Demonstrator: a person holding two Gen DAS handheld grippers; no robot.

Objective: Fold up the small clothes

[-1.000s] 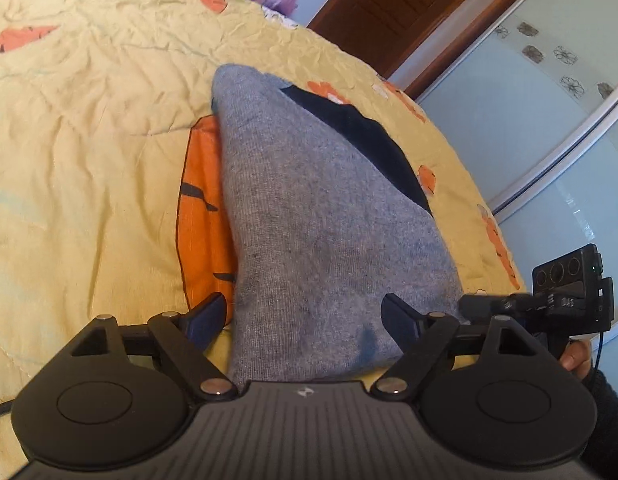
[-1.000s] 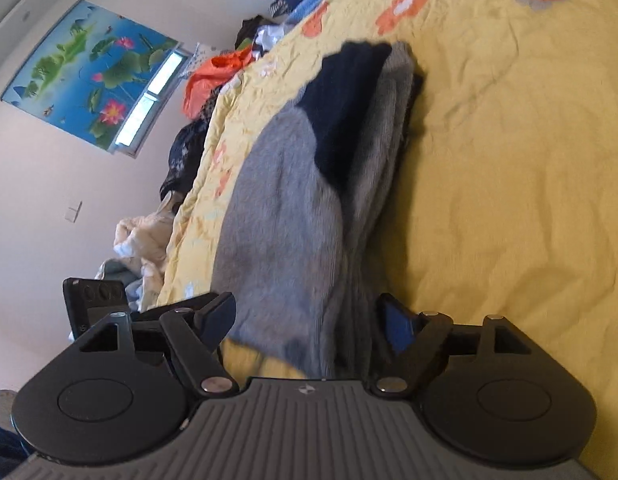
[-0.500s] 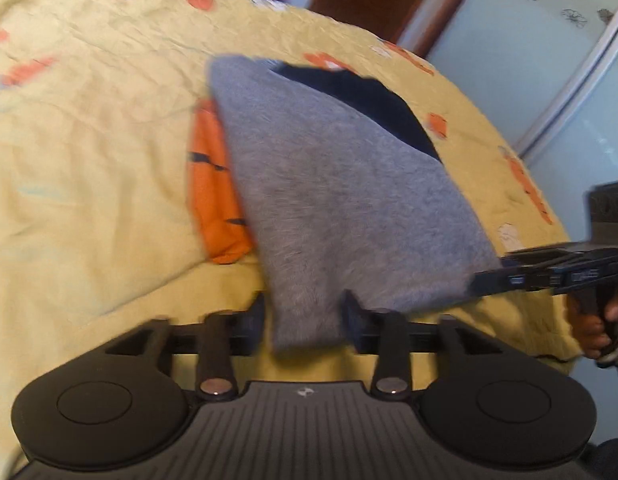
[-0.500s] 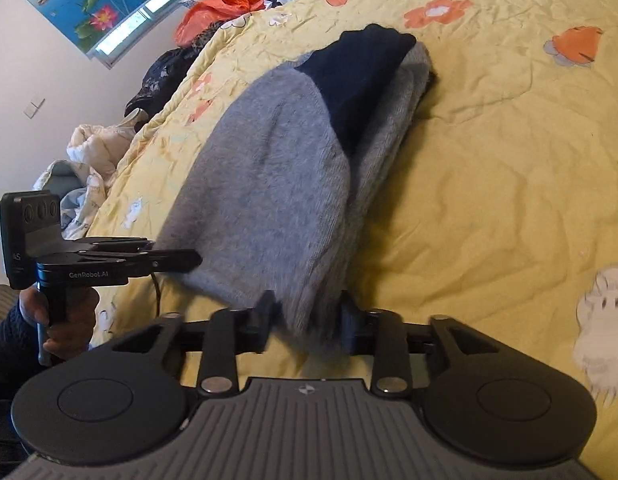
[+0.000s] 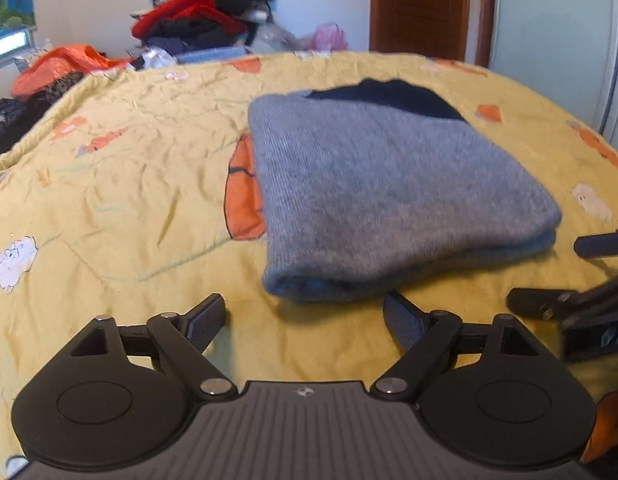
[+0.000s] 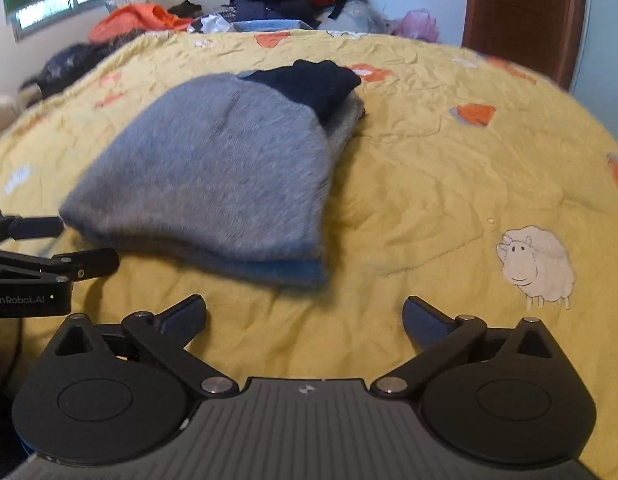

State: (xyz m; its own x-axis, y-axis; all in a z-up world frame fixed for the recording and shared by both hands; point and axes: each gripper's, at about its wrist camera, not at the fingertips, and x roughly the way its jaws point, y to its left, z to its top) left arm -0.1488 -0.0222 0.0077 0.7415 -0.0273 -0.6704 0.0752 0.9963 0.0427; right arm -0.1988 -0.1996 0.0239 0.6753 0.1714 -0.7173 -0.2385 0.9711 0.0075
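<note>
folded grey garment (image 5: 389, 192) lies flat on the yellow bedspread (image 5: 109, 184). left gripper (image 5: 305, 316) and right gripper (image 6: 305, 316) sit just short of its near edge, fingers having just spread wide, nothing between them.

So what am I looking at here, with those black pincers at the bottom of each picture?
Those are two hand-held grippers, each with a camera looking along its fingers. One picture is from the left gripper, the other from the right gripper. Each also glimpses the other at its edge. Both have just been opening and now stand open, with nothing between them. Ahead, on the yellow bedspread, lies a folded grey sweater with a dark navy part. A clothes pile sits behind.
</note>
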